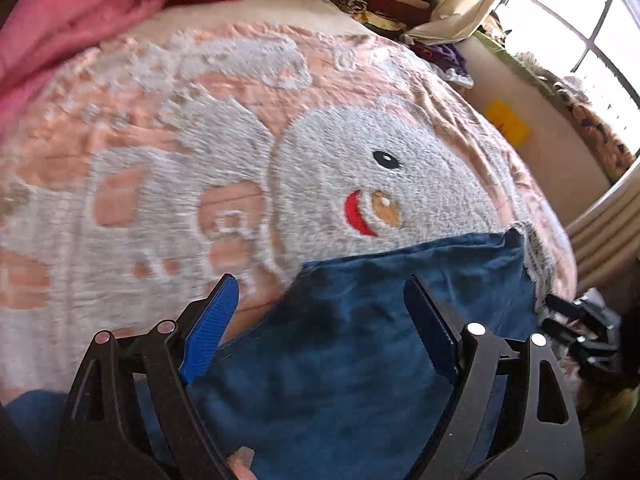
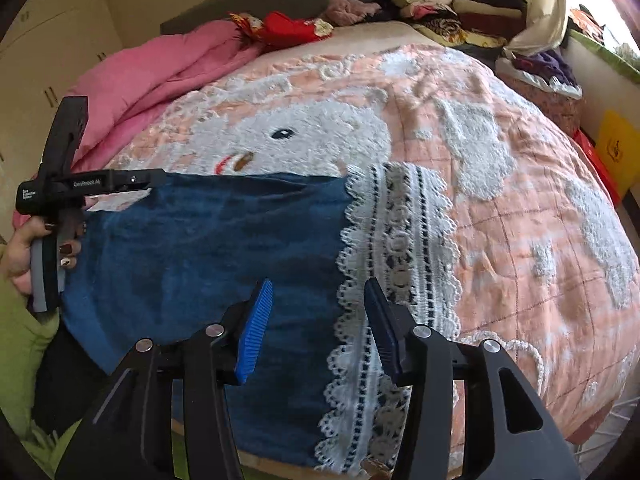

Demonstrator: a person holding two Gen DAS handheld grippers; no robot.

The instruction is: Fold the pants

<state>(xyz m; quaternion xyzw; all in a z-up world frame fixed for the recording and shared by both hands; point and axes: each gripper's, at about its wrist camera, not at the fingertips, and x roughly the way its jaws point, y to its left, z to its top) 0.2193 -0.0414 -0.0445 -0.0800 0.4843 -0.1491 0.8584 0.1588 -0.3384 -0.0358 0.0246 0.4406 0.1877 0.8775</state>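
Dark blue pants (image 2: 208, 248) with a white lace hem (image 2: 396, 264) lie folded on the near part of the bed. My right gripper (image 2: 318, 286) hovers over the seam between blue cloth and lace, jaws partly apart, nothing pinched. A hand holds my left gripper (image 2: 158, 178) at the far left corner of the pants. In the left wrist view, the left gripper (image 1: 320, 292) stands wide open above the blue pants (image 1: 360, 340), its pads off the cloth. The right gripper (image 1: 554, 314) shows at the right edge.
The bed carries a peach cover (image 2: 520, 208) with a white plush animal pattern. A pink quilt (image 2: 152, 76) is bunched at the back left. Stacks of folded clothes (image 2: 460, 4) sit at the head. A window (image 1: 580, 28) and wall run along the right.
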